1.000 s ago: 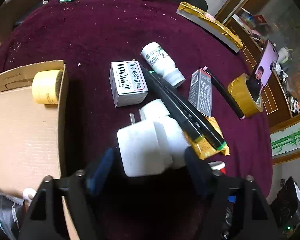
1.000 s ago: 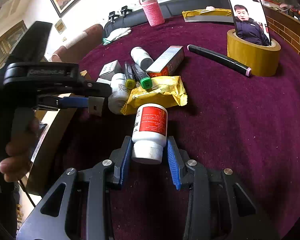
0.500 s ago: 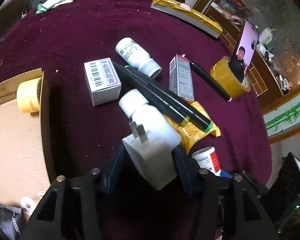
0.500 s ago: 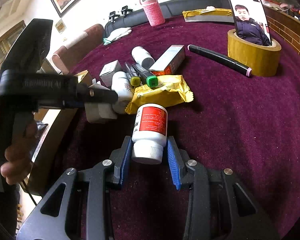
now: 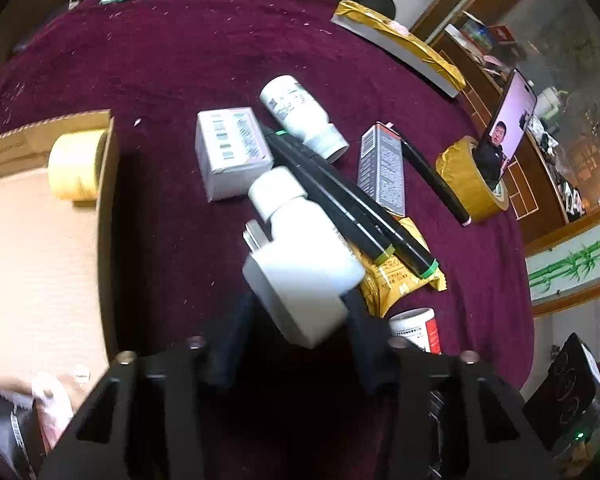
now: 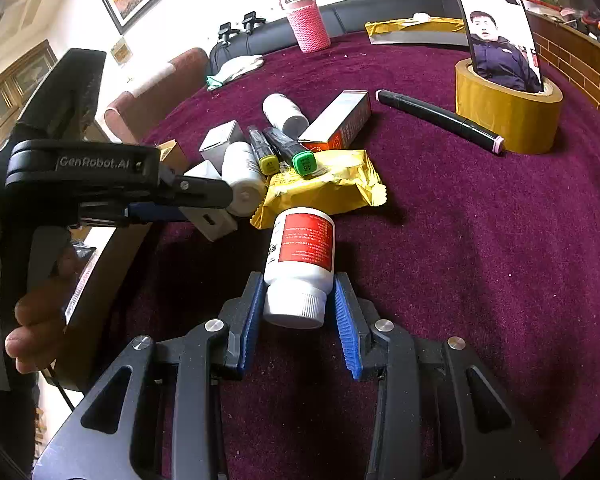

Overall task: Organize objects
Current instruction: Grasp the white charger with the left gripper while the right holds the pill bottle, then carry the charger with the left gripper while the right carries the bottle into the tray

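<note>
Plug [image 5: 296, 296] now sits pinched between the left gripper [image 5: 296, 332] fingers, which were spread a second ago, so it looks ready to go into the box [image 5: 36, 248] at the tabletop's left edge. Right gripper [image 6: 300, 312] stays clamped on the red bottle [image 6: 304, 256] near the front edge. Maroon cloth [image 6: 480, 240] covers the tabletop, littered with markers [image 5: 340, 200]; a sofa and painting stand behind.

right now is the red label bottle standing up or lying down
Lying down: the red label bottle rests on its side on the cloth, white cap toward the camera, between the right gripper fingers.
</note>
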Motion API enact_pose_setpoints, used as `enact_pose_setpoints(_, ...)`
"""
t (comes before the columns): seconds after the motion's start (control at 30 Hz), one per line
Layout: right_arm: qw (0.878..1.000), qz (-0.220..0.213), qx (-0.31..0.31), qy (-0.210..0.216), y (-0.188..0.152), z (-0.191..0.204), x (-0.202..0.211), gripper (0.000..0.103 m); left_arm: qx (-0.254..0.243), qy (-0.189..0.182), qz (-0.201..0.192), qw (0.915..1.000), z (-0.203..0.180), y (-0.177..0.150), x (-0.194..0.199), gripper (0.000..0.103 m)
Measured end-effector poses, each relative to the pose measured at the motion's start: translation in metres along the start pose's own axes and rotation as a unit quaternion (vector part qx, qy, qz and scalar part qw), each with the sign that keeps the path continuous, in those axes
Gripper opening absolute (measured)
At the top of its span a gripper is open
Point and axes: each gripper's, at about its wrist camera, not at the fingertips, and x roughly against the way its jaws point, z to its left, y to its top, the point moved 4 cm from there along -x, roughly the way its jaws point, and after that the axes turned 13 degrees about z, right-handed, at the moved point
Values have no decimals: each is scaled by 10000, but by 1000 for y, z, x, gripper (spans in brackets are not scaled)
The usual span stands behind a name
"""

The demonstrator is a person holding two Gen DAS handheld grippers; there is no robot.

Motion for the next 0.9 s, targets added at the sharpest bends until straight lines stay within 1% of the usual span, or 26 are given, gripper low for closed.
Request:
enact_pose_setpoints(0.03,10000,1,11,-12,0,0,0,34,61,9,-10,10000,2,-1,2,32)
enact_pose_setpoints(0.1,10000,-3,7,-11,1,0,0,35,130,192,-100,9997,5,-3,6,27)
enact_pose_setpoints(0.13,10000,-1,9,-9,1,0,0,35,168,186,-84,9997,6,-5,8,26)
enact_pose_setpoints(0.2,10000,-3,6,-7,0,0,0,35,152,167,-24,9997,8,-8,7,27)
enact_pose_setpoints(0.3,10000,0,30,-46,0,0,0,35,199,115,-13,9997,10,-2,7,29)
enact_pose_setpoints(0.4,10000,-7,21,-38,0,-1,0,35,186,387,20,9991,7,9,2,33)
enact_pose_setpoints(0.5,10000,-6,29,-44,0,-1,0,35,12,578,11,9983,1,16,-3,28)
enact_pose_setpoints(0.57,10000,-5,30,-39,0,0,0,34,48,606,19,9981,0,14,-2,23)
enact_pose_setpoints(0.6,10000,-11,23,-25,-1,-1,0,34,18,648,3,9979,-1,11,-1,21)
enact_pose_setpoints(0.67,10000,-22,-10,2,-2,-1,1,34,41,602,-41,9982,2,-2,5,21)
enact_pose_setpoints(0.77,10000,-34,-36,8,-2,-2,2,34,120,443,-169,9988,8,-25,19,21)
enact_pose_setpoints(0.83,10000,-32,-15,-17,-1,0,2,34,182,177,-244,9994,12,-45,29,21)
enact_pose_setpoints(0.9,10000,-19,27,-36,-1,2,1,34,210,102,-344,9991,13,-60,38,21)
